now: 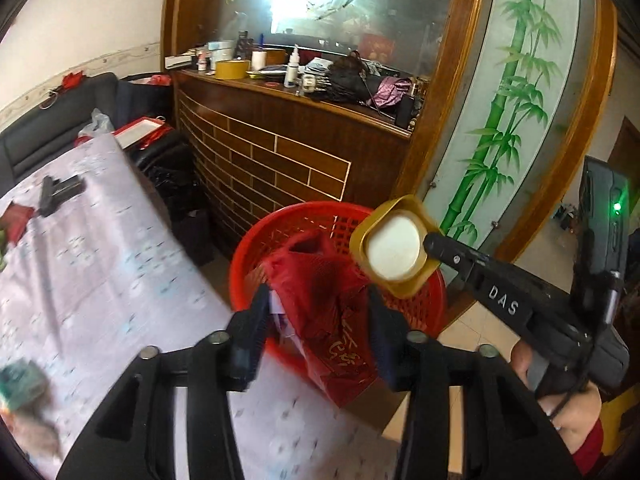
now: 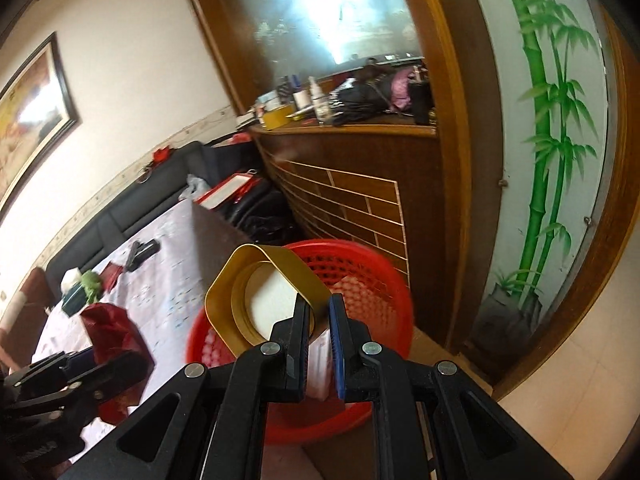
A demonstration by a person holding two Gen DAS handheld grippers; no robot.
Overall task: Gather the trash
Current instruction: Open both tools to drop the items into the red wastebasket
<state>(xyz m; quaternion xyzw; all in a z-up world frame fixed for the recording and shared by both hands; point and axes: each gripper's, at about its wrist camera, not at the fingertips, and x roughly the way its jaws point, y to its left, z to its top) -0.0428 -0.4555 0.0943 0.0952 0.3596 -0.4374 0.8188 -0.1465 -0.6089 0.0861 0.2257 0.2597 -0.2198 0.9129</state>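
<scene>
Nearest, the left gripper (image 1: 316, 332) is standing about half open around a crumpled red foil wrapper (image 1: 320, 304); whether its pads are pressing it I cannot tell. Just beyond, the right gripper (image 2: 320, 320) is pinching the rim of a gold square plastic tray with a white round insert (image 2: 266, 292). Both are hanging over the red plastic lattice basket (image 1: 434, 302), beside the pale patterned tablecloth (image 1: 100, 260). Judging the drop: centre each piece over the basket before spreading the fingers, so nothing is catching the rim.
</scene>
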